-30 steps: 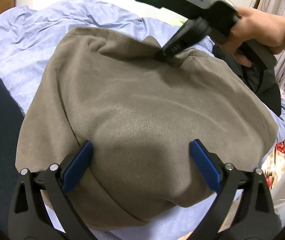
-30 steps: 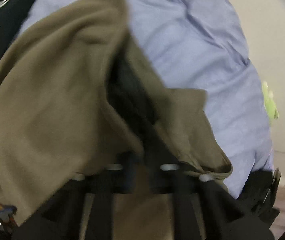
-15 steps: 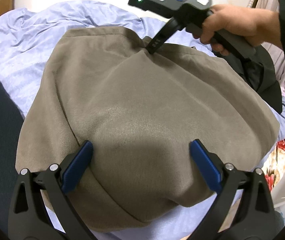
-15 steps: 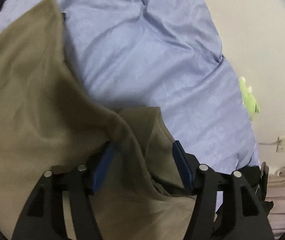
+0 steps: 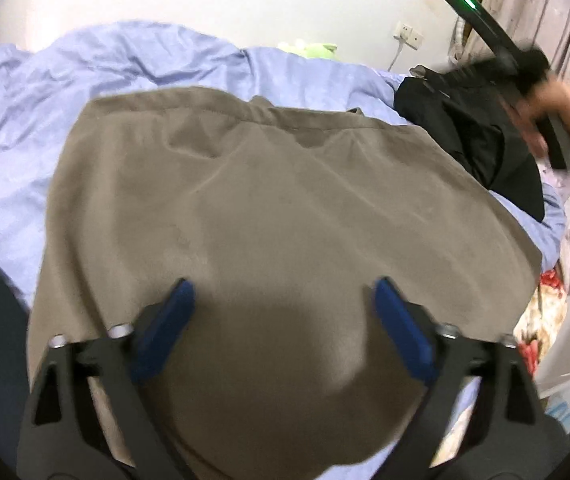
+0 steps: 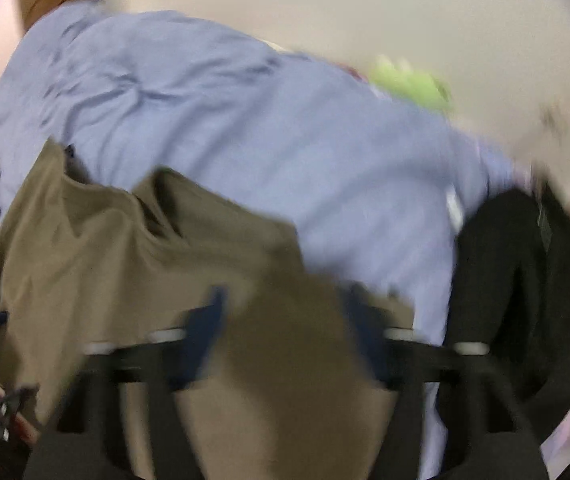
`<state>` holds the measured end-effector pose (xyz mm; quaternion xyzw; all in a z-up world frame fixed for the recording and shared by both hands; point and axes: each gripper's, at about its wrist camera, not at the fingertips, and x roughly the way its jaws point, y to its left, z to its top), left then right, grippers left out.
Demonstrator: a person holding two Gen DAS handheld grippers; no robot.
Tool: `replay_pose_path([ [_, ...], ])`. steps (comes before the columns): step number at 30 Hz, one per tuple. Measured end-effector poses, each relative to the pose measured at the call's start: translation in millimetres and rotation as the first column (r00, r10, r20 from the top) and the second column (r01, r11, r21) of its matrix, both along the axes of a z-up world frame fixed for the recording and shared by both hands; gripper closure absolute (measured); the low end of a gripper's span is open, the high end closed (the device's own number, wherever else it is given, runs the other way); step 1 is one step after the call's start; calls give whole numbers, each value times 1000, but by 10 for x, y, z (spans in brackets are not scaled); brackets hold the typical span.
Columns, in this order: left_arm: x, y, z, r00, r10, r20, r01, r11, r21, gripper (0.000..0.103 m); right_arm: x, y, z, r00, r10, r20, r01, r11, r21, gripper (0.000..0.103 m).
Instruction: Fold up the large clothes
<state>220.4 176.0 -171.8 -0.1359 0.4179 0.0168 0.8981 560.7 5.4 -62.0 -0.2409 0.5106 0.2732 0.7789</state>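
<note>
Lying folded on the light blue bedsheet (image 5: 133,60), the taupe soft fabric garment (image 5: 285,220) could crumple: the left claw (image 5: 281,316) is closing, empty, above it; the right claw (image 6: 285,332), blurred, closes empty too.

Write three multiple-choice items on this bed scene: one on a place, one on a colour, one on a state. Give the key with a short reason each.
1. Where does the black garment lie relative to the brown garment in the left wrist view?
A. Beyond its far right corner
B. Folded on top of it
C. Under its near hem

2. What colour is the bed sheet?
A. White
B. Light blue
C. Red

3. How does the brown garment lie?
A. Rolled into a tube
B. Hanging from a hanger
C. Spread flat on the bed

Key: A, it lies at the upper right, past the brown edge; B, light blue cloth surrounds the garment; C, it lies wide and smooth across the sheet.
</note>
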Motion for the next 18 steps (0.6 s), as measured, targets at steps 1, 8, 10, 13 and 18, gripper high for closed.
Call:
replay_pose_path([
  [1,27,60,-34,1000,23,-20,-23,1000,-18,42,-23,-134,-53,999,-28,-20,29,1000,12,82],
  [8,93,170,-129,993,21,-119,-25,999,-31,58,-645,-1045,-611,973,-141,-184,161,982,96,82],
  [10,115,151,-192,988,6,-152,-9,1000,-18,58,-729,-1184,-800,962,-162,-219,192,974,123,83],
  [13,165,90,-311,980,-22,-200,25,1000,9,58,-656,-1136,-1173,948,-160,-274,193,976,99,83],
  [18,260,177,-495,974,-38,-222,32,999,-33,58,-461,-955,-1422,937,-182,-299,215,973,82,84],
])
